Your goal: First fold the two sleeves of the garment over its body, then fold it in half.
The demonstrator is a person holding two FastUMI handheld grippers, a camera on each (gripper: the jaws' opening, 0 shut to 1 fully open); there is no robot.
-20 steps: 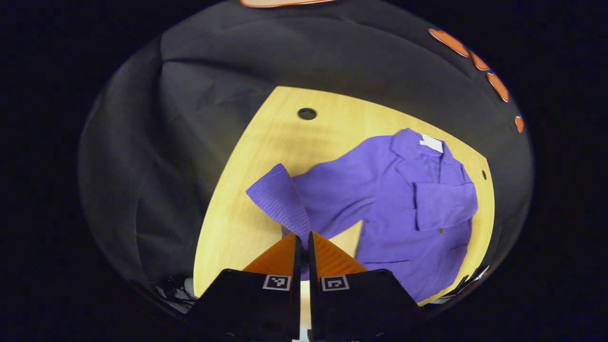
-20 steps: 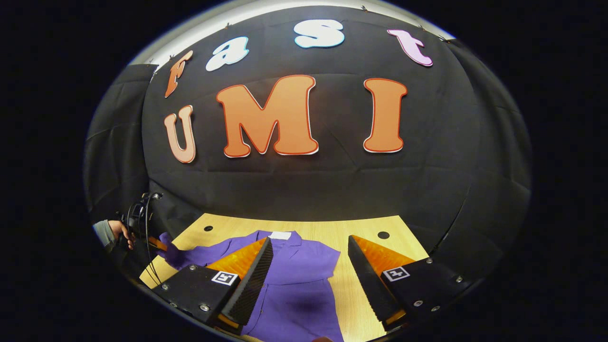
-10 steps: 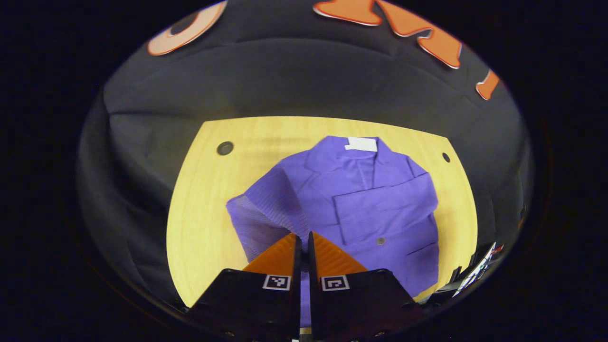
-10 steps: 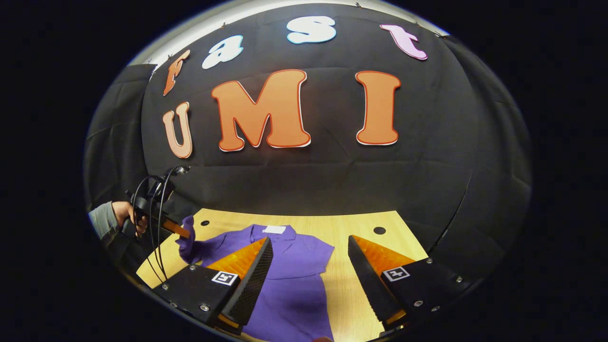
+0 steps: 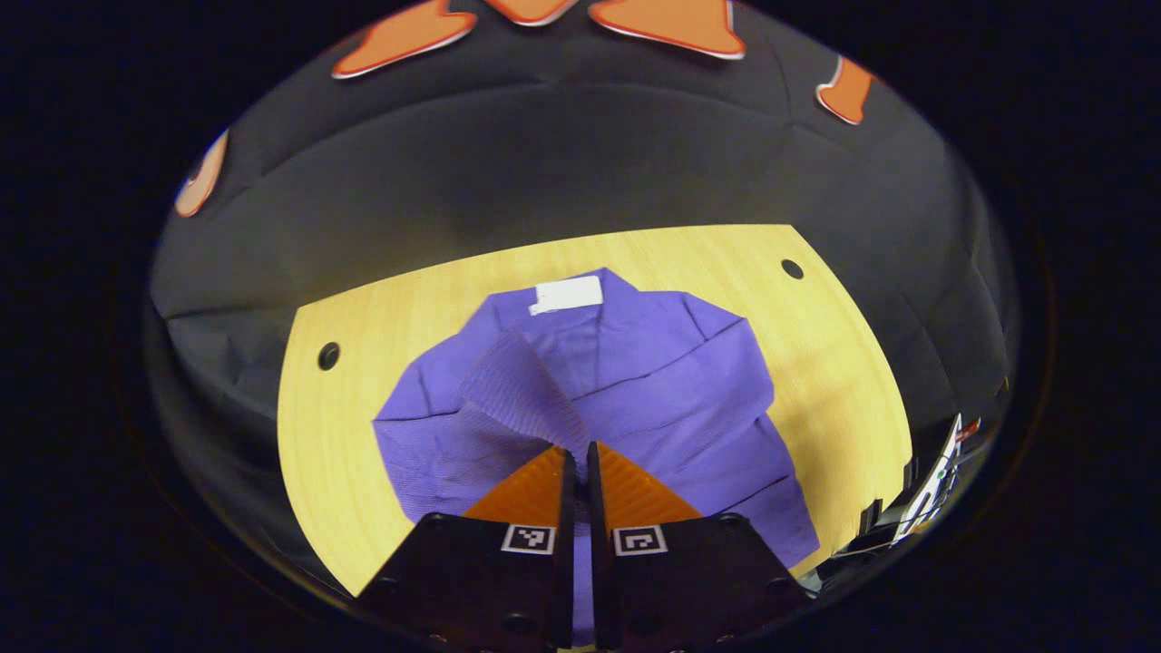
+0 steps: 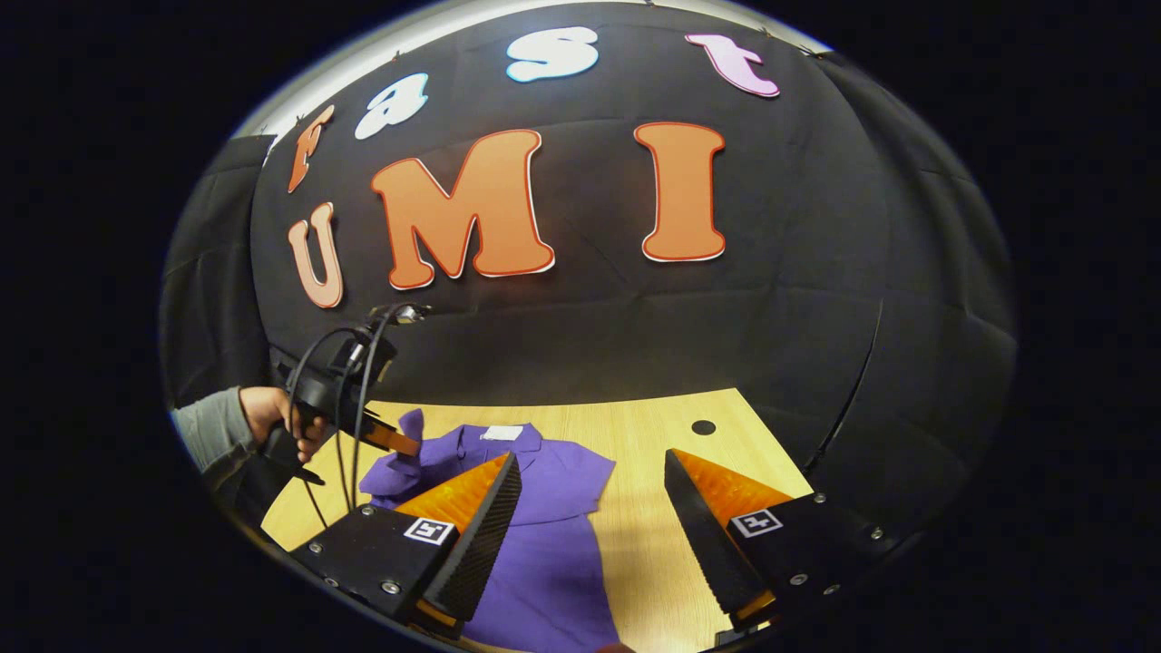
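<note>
Left sleeve carried in over the body, not yet laid down.

In the left gripper view the left gripper (image 5: 577, 451) is pinched closed on the sleeve (image 5: 521, 394) cuff, which rises toward upper left from the fingertips, over the purple garment (image 5: 671, 399) lying centre-frame on the wooden table (image 5: 843, 363), collar toward the top. The other sleeve already lies across the chest. In the right gripper view the right gripper (image 6: 590, 508) hangs with its fingers wide apart, holding nothing, at the bottom of the frame; the left one is the nearer to the work. A second ago the sleeve stretched out sideways over bare table; now it hangs over the body.
</note>
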